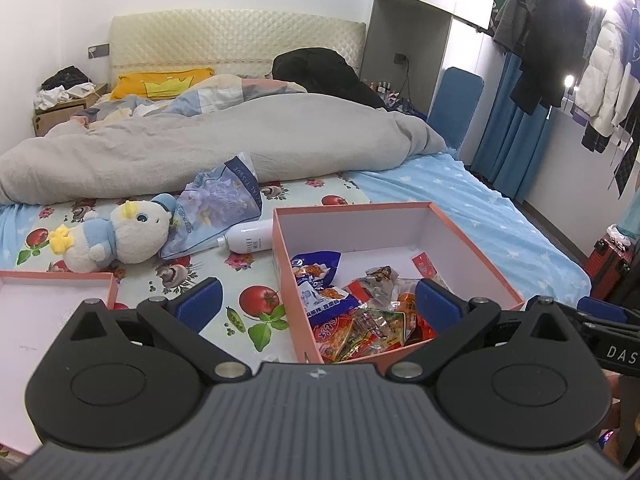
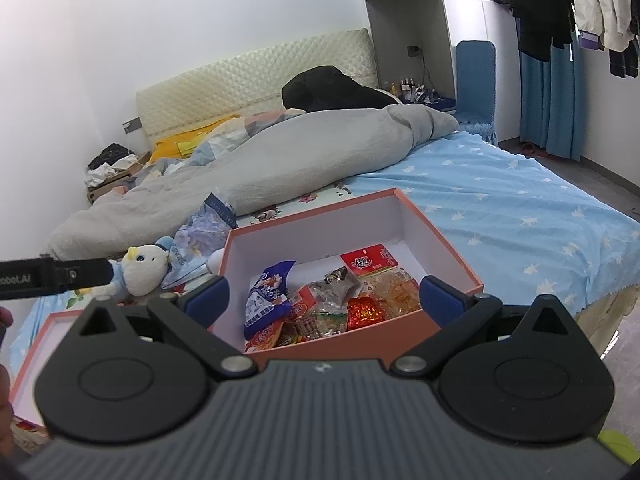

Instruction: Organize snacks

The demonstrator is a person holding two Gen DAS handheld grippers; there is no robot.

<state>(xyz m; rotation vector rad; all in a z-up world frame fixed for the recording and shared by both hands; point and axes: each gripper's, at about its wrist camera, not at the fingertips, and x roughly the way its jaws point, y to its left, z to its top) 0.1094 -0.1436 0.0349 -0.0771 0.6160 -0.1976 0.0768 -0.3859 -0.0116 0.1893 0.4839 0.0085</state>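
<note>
White walls, quilted cream headboard (image 1: 236, 38), blue curtains (image 1: 516, 128) (window glare above), grey floor (image 2: 576, 172)

- box lid (image 1: 48, 304) off to the left hand-held gripper's (image 1: 318, 300) left, cut off by its body
- print on the snack packets (image 2: 312, 304) ahead is too small to read

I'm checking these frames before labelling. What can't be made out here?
- Near corner of the snack box: left wrist view, covered by the left gripper.
- Snacks at the bottom of the pile: buried under other packets.
- Box lid: mostly behind the right gripper.
- White bottle: label too small.
</note>
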